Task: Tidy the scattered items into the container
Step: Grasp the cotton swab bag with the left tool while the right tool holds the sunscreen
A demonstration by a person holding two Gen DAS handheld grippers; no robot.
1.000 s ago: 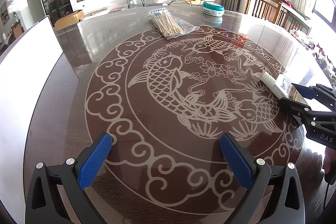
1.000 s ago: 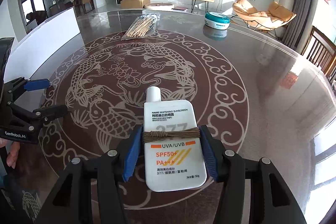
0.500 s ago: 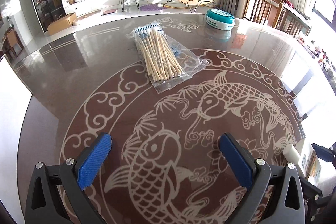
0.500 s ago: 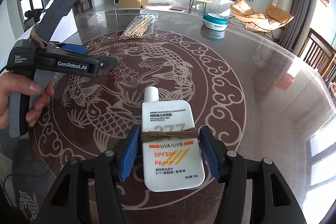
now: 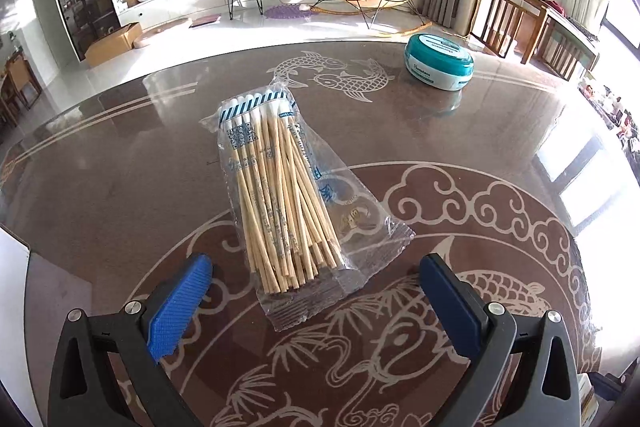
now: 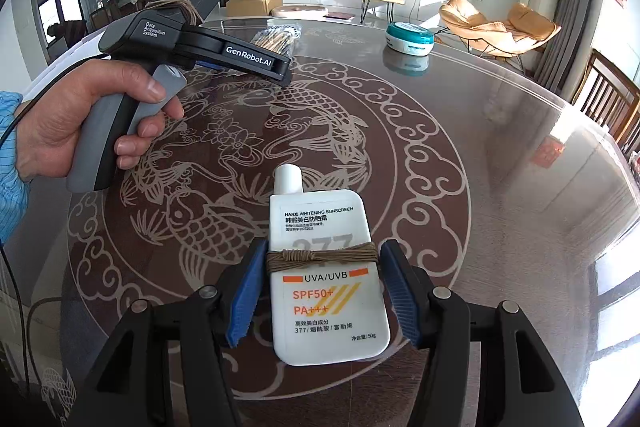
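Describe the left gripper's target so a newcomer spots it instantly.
On the round dark table with the koi pattern, look just ahead of the open left gripper. The clear plastic bag of wooden-stick cotton swabs lies flat there, unlike the round teal-lidded jar farther back.

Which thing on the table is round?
The teal-and-white round jar far across the glossy table. The clear bag of wooden cotton swabs is long, and the white sunscreen bottle is flat and rectangular.

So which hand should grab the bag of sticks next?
The left tongs: open, empty, and pointed right at the bag of sticks. The right tongs already hold the sunscreen bottle.
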